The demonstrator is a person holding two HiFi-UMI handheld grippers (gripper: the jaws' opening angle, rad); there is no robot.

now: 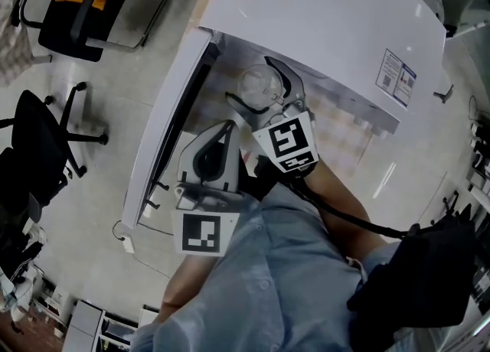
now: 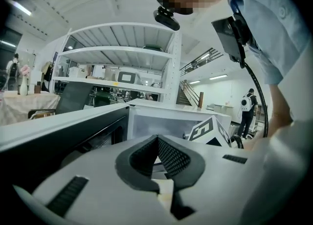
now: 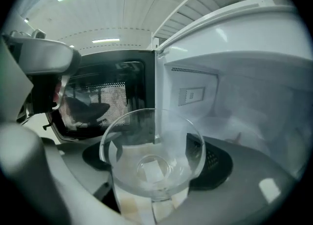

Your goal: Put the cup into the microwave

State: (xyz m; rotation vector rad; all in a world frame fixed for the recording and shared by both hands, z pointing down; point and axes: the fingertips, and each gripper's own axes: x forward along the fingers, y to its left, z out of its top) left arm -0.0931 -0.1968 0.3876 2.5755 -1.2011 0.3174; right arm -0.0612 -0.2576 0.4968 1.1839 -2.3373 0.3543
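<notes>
The white microwave stands with its door swung open. The right gripper reaches to the microwave's opening, its jaws clamped on the cup, a clear, empty glass held upright at the threshold. The left gripper hangs outside near the door, jaws together and empty.

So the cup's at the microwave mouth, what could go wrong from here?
1. The cup is smooth clear glass, held only at its sides by the right gripper; it could slip.
2. The open door stands close on the left; a sideways drift might knock it.
</notes>
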